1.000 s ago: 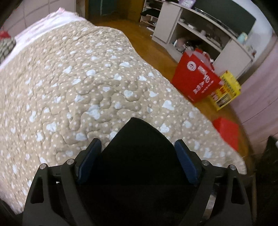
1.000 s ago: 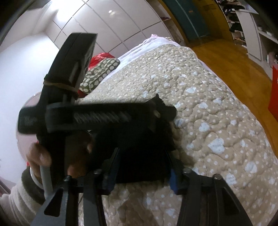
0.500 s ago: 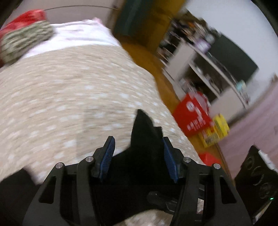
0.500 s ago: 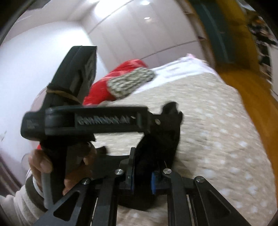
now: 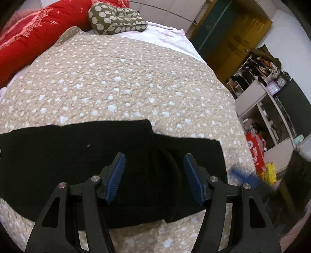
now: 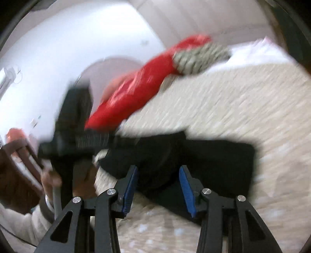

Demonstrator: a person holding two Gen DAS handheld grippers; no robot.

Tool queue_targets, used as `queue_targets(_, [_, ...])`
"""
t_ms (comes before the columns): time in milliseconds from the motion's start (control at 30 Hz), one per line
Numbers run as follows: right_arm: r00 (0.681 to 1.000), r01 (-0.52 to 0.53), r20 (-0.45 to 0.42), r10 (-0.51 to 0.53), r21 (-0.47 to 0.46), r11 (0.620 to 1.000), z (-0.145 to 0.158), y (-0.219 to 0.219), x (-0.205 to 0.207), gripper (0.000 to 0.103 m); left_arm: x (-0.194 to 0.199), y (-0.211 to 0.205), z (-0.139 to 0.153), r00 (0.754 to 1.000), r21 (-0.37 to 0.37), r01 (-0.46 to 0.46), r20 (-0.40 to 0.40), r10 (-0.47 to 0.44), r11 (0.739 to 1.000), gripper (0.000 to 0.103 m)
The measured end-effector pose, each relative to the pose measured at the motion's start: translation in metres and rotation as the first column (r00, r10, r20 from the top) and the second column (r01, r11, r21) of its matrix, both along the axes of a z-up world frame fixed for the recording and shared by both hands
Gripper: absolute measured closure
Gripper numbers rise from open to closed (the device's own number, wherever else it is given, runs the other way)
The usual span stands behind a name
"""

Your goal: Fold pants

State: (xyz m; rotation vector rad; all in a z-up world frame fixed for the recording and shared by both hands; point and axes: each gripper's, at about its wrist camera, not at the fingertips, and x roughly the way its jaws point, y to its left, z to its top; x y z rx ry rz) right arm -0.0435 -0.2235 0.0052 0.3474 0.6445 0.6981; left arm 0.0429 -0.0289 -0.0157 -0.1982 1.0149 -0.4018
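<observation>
The black pants (image 5: pixel 81 153) lie folded in a long flat band across the near part of the beige quilted bed (image 5: pixel 116 81). My left gripper (image 5: pixel 153 171) is open just above the pants' right end, nothing between its blue pads. The right wrist view is blurred: the pants (image 6: pixel 217 161) lie ahead and my right gripper (image 6: pixel 158 181) is open over their near edge, empty. The left gripper's body and the hand holding it show at the left in that view (image 6: pixel 75 120). The right gripper's blue pad shows blurred in the left wrist view (image 5: pixel 243 173).
A red blanket (image 5: pixel 25 39) and a green spotted pillow (image 5: pixel 114 18) lie at the head of the bed. White shelves (image 5: pixel 262 109), a red box (image 5: pixel 254 146) and a yellow box (image 5: pixel 271 172) stand on the wooden floor to the right.
Both grippers held the pants and swung them over; they have let go and opened. The pants now lie flat on the bed. The right gripper is still moving.
</observation>
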Motion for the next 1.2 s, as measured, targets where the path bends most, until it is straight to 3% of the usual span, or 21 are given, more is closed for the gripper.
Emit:
queue_targets(67, [0.995,0.102,0.013,-0.101,-0.075,0.992,0.005,-0.021,0.002,0.062,-0.01,-0.008,-0.002,1.0,0.029,0.009,0.025,-0.01,1.0,0.041])
queue_targets(133, [0.987,0.161,0.005,-0.163,-0.156,0.974,0.001,-0.029,0.007,0.071,-0.019,-0.02,-0.007,0.999,0.071,0.018,0.042,-0.021,0.997,0.041])
queue_targets(267, [0.983,0.172,-0.015,-0.182,-0.262,0.95,-0.017,-0.015,0.028,0.081,-0.023,-0.038,-0.03,0.999,0.221,0.006,0.042,-0.016,0.975,0.041])
queue_targets(433, [0.971,0.229,0.047,-0.235,-0.478,0.848,-0.043,0.015,0.049,0.081,-0.009,-0.044,-0.042,0.997,0.273,-0.026,0.079,0.004,0.962,0.039])
queue_targets(533, [0.972,0.22,0.03,-0.233,-0.464,0.858,-0.036,0.011,0.059,0.081,-0.002,-0.043,-0.041,0.998,0.263,-0.038,0.066,0.021,0.964,0.039])
queue_targets(733, [0.986,0.166,0.039,-0.164,-0.392,0.905,-0.013,0.009,0.025,0.081,-0.015,-0.032,-0.035,0.997,0.261,-0.059,0.07,0.042,0.963,0.039])
queue_targets(867, [0.997,0.073,-0.007,-0.082,-0.382,0.921,-0.027,0.025,0.003,0.081,-0.018,-0.028,-0.037,0.996,0.257,-0.07,0.072,0.053,0.964,0.038])
queue_targets(967, [0.994,0.077,-0.039,-0.1,-0.392,0.917,-0.046,0.03,0.003,0.081,-0.019,-0.029,-0.038,0.995,0.252,-0.084,0.079,0.066,0.964,0.038])
queue_targets(1067, [0.991,0.084,-0.067,-0.112,-0.333,0.939,-0.038,0.027,0.002,0.081,-0.022,-0.027,-0.036,0.994,0.244,-0.089,0.077,0.072,0.966,0.038])
queue_targets(1200, [0.995,0.08,-0.031,-0.097,-0.349,0.934,-0.024,0.031,-0.004,0.081,-0.026,-0.021,-0.031,0.993,0.233,-0.103,0.076,0.087,0.967,0.039])
